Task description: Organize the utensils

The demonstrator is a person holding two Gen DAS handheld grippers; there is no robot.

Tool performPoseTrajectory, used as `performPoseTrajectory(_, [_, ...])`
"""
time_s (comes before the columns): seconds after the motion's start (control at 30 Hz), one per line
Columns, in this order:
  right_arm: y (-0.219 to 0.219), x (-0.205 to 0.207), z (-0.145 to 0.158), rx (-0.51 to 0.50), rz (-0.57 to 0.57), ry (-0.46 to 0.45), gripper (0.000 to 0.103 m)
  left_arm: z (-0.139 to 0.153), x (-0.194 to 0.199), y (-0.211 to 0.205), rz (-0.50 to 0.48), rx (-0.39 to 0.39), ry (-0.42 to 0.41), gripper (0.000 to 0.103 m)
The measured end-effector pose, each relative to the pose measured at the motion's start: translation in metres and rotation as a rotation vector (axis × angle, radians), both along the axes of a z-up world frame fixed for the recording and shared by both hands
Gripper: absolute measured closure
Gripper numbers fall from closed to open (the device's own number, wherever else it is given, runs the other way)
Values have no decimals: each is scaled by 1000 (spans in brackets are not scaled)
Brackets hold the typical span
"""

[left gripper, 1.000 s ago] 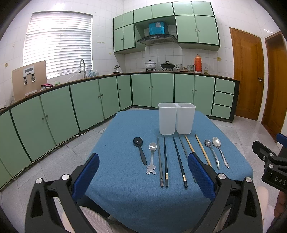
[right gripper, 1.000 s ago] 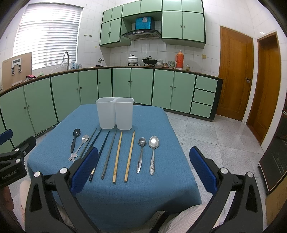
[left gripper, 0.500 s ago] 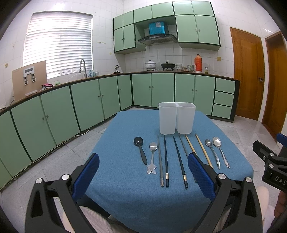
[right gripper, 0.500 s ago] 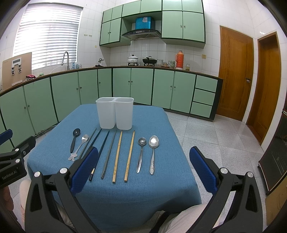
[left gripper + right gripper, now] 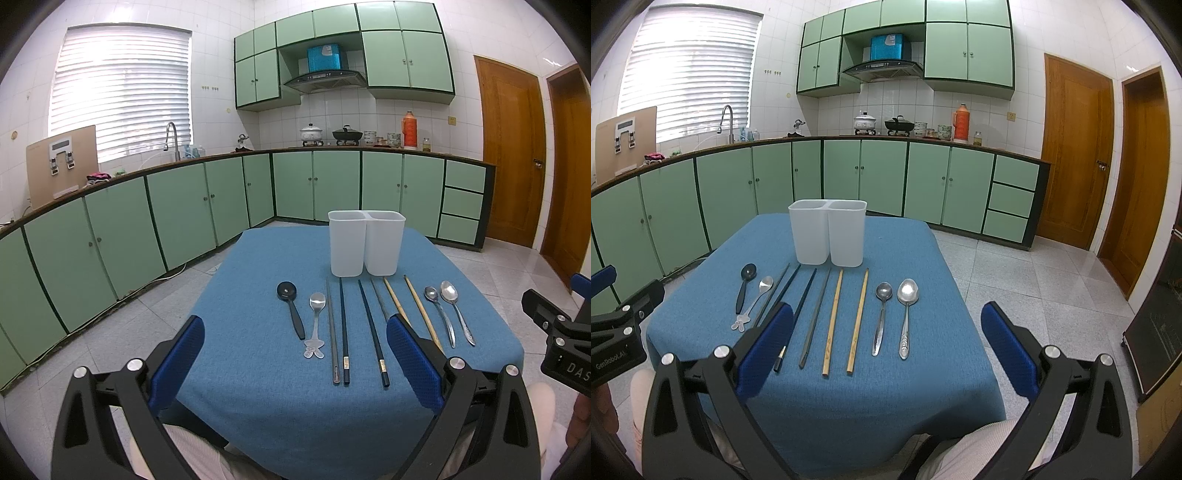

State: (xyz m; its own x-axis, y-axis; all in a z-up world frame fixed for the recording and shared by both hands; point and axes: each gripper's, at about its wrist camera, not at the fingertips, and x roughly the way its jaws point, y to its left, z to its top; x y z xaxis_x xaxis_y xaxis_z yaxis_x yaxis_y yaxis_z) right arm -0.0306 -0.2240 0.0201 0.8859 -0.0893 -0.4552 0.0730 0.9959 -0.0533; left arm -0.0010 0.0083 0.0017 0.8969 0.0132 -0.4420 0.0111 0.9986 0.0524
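Utensils in a row on the blue table (image 5: 827, 398)

Both grippers, left (image 5: 295, 358) and right (image 5: 886, 350), hover with jaws spread, gripping nothing; spoons (image 5: 907, 314) and chopsticks (image 5: 833, 321) lie before the white twin holder (image 5: 827, 232).

We look from both wrists, each camera set behind its own spread fingers and facing forward over the near edge of the blue table (image 5: 258, 398). The left gripper (image 5: 295, 363) sits left of the utensil row (image 5: 354, 328), with the white double holder (image 5: 365, 243) ahead and right of its axis. The right gripper (image 5: 886, 354) sits right, the holder (image 5: 827, 232) ahead-left. Both views share table, row, holder and green cabinets (image 5: 882, 181), from well back; each catches the other gripper at its edge.
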Motion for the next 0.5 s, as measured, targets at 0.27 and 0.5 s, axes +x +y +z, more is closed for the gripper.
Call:
performPoseTrajectory(0.27, [0, 0, 0, -1, 1, 0, 5, -1, 1, 1, 3, 0, -3, 6])
performPoseTrajectory(0.5, [0, 0, 0, -1, 0, -1, 5, 0, 1, 1, 3, 0, -3, 6])
